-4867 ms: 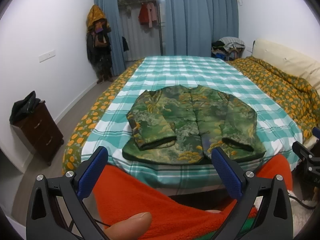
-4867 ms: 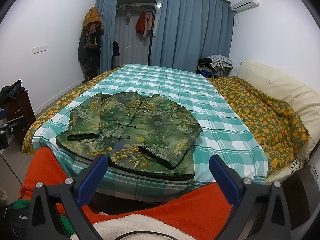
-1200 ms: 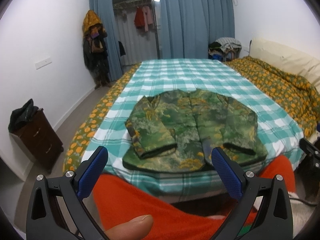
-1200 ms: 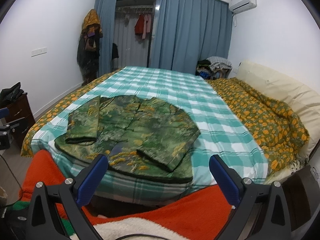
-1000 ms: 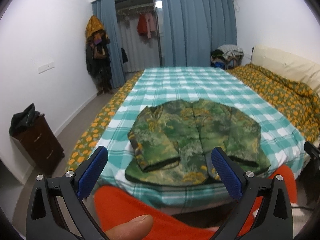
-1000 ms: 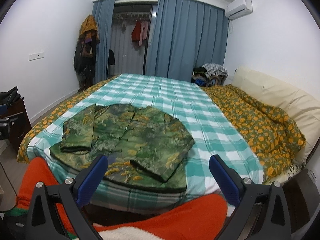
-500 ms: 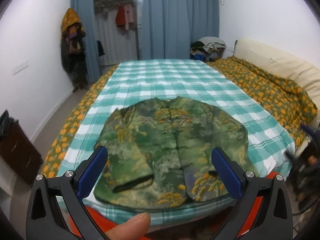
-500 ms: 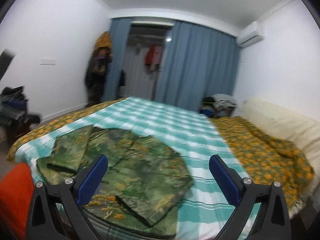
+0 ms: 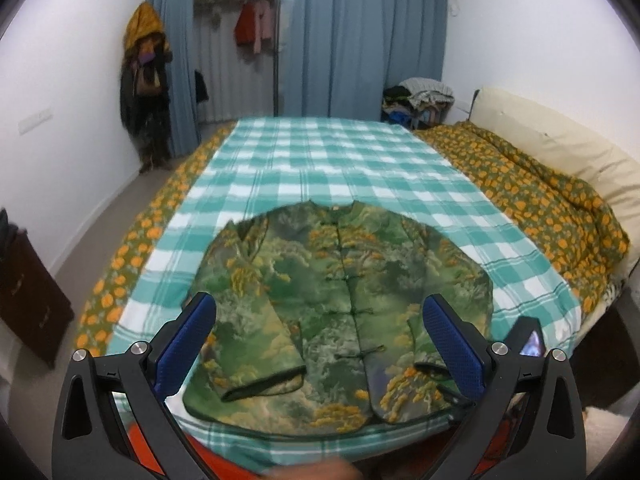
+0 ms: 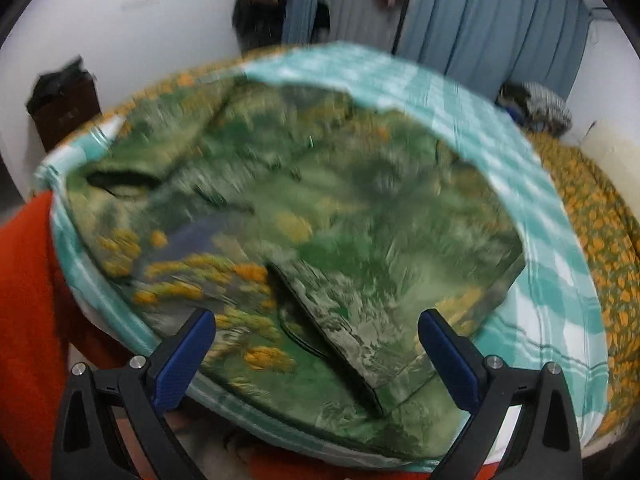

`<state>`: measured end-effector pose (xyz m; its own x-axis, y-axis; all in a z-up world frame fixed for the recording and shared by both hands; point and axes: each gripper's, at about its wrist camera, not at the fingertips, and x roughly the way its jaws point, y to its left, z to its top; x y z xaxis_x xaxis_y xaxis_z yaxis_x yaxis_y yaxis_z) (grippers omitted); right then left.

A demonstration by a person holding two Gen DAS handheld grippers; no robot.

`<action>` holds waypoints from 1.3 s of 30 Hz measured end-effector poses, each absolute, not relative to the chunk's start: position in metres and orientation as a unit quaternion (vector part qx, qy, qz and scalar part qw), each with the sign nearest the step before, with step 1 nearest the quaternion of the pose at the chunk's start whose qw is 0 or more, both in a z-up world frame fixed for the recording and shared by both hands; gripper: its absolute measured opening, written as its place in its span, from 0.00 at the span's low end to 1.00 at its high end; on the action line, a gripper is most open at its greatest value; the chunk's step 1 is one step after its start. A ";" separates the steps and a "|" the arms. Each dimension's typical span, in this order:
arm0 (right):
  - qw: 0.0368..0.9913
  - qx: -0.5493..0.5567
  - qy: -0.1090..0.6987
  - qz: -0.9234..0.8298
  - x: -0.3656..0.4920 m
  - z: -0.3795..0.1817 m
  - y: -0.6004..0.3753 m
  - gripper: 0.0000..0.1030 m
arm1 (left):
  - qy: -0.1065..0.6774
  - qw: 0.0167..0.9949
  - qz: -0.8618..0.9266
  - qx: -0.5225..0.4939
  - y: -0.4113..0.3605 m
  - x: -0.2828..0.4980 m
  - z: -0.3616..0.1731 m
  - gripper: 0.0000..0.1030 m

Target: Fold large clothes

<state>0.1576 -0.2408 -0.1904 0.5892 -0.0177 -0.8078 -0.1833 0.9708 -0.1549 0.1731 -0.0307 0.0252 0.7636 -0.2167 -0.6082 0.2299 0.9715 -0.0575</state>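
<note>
A green and yellow patterned jacket (image 9: 340, 304) lies flat on the teal checked bed cover (image 9: 320, 160), front up, both sleeves folded in over its front. My left gripper (image 9: 320, 340) is open and empty, held above the jacket's near hem. My right gripper (image 10: 316, 352) is open and empty, close above the jacket (image 10: 320, 208), over the folded right sleeve cuff (image 10: 332, 344). The right wrist view is blurred by motion.
An orange-flowered duvet (image 9: 540, 184) and a cream pillow (image 9: 560, 148) lie on the bed's right side. A dark cabinet (image 9: 28, 300) stands at the left wall. An orange-red fleece (image 10: 24, 300) sits at the bed's near edge.
Both grippers have moved forward toward the bed. The right one has dropped close over the jacket's right sleeve. The jacket itself has not moved.
</note>
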 end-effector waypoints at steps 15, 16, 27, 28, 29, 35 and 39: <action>0.891 -0.051 0.448 0.055 0.193 -0.211 -0.258 0.09 | 0.369 0.925 -0.085 0.001 -0.001 0.206 -0.056 1.00; 0.897 -0.035 0.437 0.057 0.191 -0.200 -0.263 0.09 | 0.369 0.926 -0.079 0.003 0.001 0.209 -0.060 1.00; 0.955 -0.013 0.273 -0.117 0.142 -0.025 -0.410 0.09 | 0.389 0.920 -0.041 0.042 0.014 0.244 -0.103 1.00; 0.952 -0.021 0.270 -0.144 0.140 -0.019 -0.430 0.09 | 0.391 0.918 -0.040 0.051 0.014 0.247 -0.106 1.00; 0.948 -0.024 0.270 -0.169 0.142 -0.015 -0.451 0.09 | 0.394 0.916 -0.042 0.060 0.015 0.249 -0.109 1.00; 0.912 -0.008 0.302 -0.278 0.145 -0.041 -0.556 0.09 | 0.385 0.915 -0.076 0.096 0.016 0.248 -0.120 1.00; 0.885 0.041 0.324 -0.331 0.138 -0.075 -0.585 0.39 | 0.381 0.906 -0.128 0.134 0.018 0.246 -0.132 1.00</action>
<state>0.1376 -0.5854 -0.0747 0.5705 -0.5600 -0.6008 0.6126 0.7774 -0.1429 0.2456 0.0183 -0.1325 0.6774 -0.1295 -0.7241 0.3331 0.9317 0.1450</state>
